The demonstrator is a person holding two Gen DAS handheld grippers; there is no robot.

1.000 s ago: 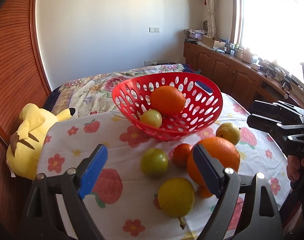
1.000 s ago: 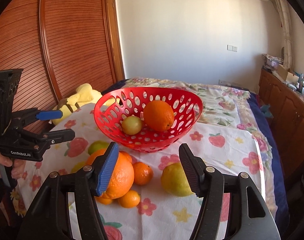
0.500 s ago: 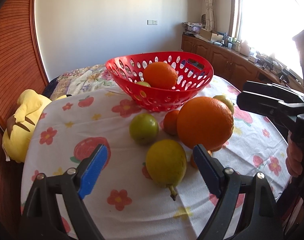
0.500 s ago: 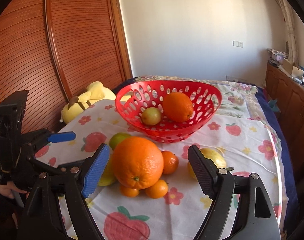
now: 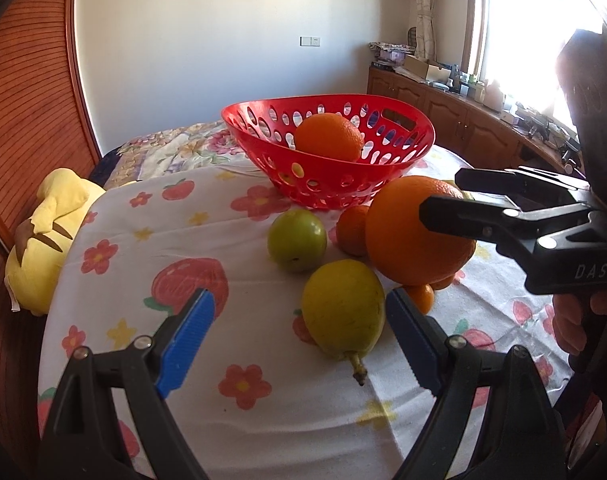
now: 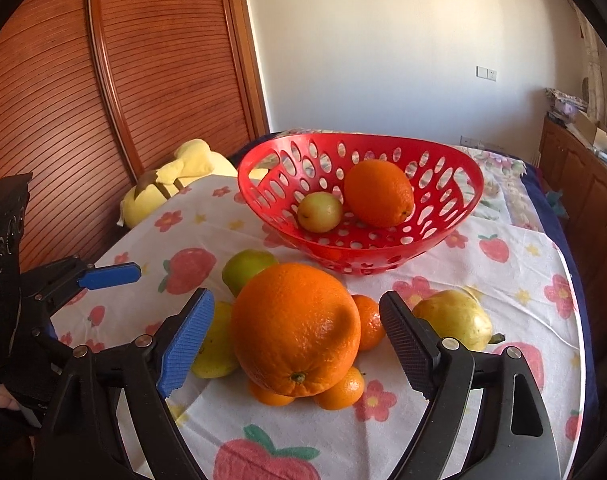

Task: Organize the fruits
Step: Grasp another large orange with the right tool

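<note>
A red perforated basket [image 5: 403,156] [image 6: 455,208] stands on the flowered tablecloth and holds an orange [image 6: 379,194] and a green fruit [image 6: 319,212]. In front of it lie a big orange [image 6: 295,328] [image 5: 407,236], small tangerines [image 6: 339,392], a green fruit [image 5: 297,240], a yellow pear-like fruit [image 5: 343,308] and another yellow fruit [image 6: 455,318]. My left gripper [image 5: 299,340] is open around the near yellow fruit without touching it. My right gripper [image 6: 295,340] is open with the big orange between its fingers.
A yellow plush toy [image 5: 47,232] [image 6: 171,188] lies at the table's left edge by the wooden slatted door. Wooden cabinets [image 5: 475,124] run under the window at the right. A bed with a floral cover [image 5: 171,148] lies behind the table.
Both grippers have moved forward and lower toward the loose fruit. The yellow fruit now sits between the left fingers and the big orange between the right fingers.
</note>
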